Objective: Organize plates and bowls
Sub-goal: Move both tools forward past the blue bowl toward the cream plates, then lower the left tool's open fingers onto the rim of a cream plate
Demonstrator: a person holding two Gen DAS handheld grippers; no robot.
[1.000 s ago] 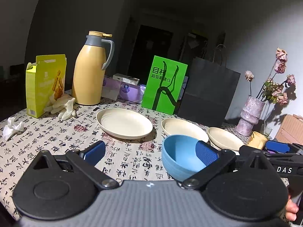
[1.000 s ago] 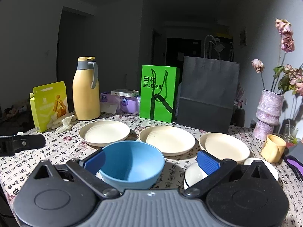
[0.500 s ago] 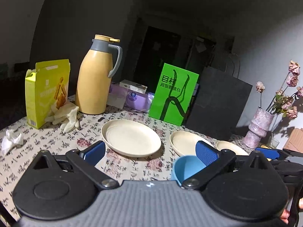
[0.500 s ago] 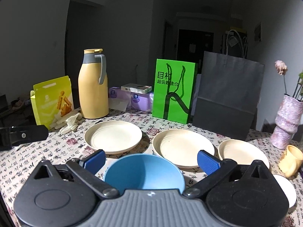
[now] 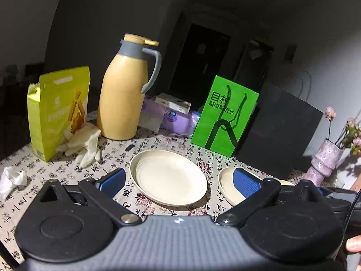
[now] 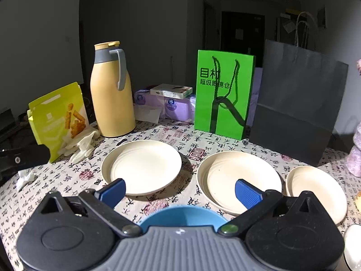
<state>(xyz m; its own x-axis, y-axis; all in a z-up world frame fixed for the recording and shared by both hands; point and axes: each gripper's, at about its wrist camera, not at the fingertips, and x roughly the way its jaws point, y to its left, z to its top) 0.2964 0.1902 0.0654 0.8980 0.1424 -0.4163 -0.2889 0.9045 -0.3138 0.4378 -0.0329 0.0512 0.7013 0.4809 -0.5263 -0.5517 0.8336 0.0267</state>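
Three cream plates lie in a row on the patterned tablecloth: a large left plate [image 6: 141, 166] [image 5: 168, 177], a large middle plate [image 6: 239, 179] [image 5: 227, 186] and a smaller right plate [image 6: 315, 188]. A blue bowl [image 6: 182, 215] sits just under my right gripper [image 6: 179, 190], only its far rim showing. That gripper is open, hovering above the table with nothing between its fingers. My left gripper [image 5: 178, 181] is open too, above the left plate, holding nothing. The edge of a white bowl [image 6: 353, 246] shows at the far right.
At the back stand a yellow thermos jug [image 6: 110, 90], a green paper bag [image 6: 222, 96], a black paper bag [image 6: 295, 103], purple tissue packs [image 6: 167, 106] and a yellow snack box [image 6: 57, 118]. White gloves [image 5: 83, 143] and a crumpled tissue [image 5: 12, 177] lie left. A vase [image 5: 323, 160] stands right.
Both grippers pulled back and rose. The blue bowl dropped out of the left wrist view and slid under the right gripper's body; the plates now fill the middle of both views.
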